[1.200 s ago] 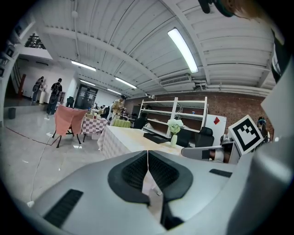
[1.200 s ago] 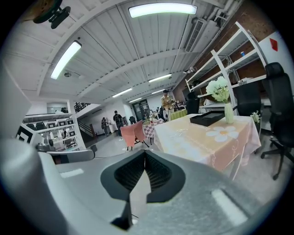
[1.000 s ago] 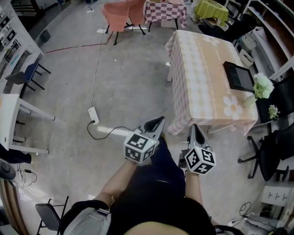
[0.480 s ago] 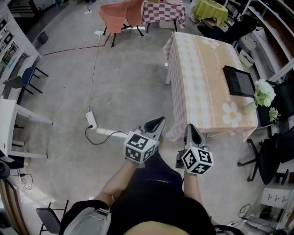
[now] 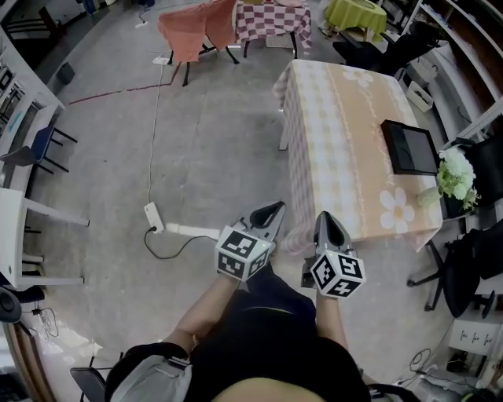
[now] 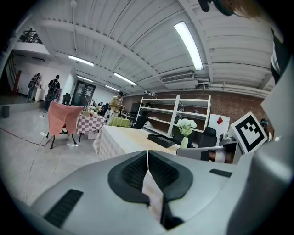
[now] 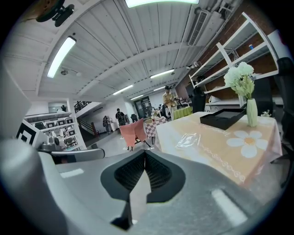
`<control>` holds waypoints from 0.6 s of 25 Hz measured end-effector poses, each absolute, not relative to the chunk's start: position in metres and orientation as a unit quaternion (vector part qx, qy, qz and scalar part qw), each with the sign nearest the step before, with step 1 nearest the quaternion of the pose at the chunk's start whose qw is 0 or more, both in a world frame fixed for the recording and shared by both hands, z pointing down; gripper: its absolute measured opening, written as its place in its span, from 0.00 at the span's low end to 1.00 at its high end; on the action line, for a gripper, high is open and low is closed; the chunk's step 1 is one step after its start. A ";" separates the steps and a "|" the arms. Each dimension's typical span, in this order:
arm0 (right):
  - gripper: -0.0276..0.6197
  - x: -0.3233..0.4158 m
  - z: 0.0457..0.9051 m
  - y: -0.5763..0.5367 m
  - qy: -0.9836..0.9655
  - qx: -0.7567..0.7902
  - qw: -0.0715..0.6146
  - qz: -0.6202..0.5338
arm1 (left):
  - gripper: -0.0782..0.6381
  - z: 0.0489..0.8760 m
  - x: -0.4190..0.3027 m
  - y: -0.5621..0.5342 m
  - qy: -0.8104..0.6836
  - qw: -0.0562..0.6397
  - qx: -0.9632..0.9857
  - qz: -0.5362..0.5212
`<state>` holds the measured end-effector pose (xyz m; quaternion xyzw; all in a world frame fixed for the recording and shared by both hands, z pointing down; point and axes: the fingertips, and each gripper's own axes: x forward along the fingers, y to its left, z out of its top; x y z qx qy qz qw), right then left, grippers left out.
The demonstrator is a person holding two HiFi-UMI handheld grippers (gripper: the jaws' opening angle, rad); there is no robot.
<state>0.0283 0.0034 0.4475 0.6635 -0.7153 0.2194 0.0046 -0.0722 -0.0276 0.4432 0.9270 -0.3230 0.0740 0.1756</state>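
Both grippers are held side by side at waist height in front of the person, and both point toward a table with a peach cloth (image 5: 346, 133). My left gripper (image 5: 273, 210) is shut, its jaws pressed together with nothing between them (image 6: 147, 155). My right gripper (image 5: 323, 222) is shut and empty too (image 7: 144, 155), its tip near the table's closest corner. On the table lie a black tray (image 5: 410, 147), a vase of white flowers (image 5: 452, 177) and a clear plastic wrapper (image 7: 187, 139).
A white power strip with its cable (image 5: 152, 216) lies on the concrete floor to the left. An orange-draped chair (image 5: 196, 20) and a checkered table (image 5: 271, 14) stand far ahead. A black office chair (image 5: 464, 275) and shelving stand to the right. White desks (image 5: 16, 235) line the left edge.
The person has stepped toward the peach table, which now sits closer and larger in all views. Both grippers stay shut and side by side.
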 end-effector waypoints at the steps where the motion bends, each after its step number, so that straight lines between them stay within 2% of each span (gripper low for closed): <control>1: 0.05 0.031 0.447 -0.002 -0.714 0.665 0.005 0.220 | 0.13 0.443 -0.069 -0.034 -0.321 0.176 0.928 0.074; 15: 0.05 0.047 0.450 -0.076 -0.708 0.670 0.004 0.224 | 0.13 0.446 -0.047 -0.104 -0.305 0.178 0.932 0.082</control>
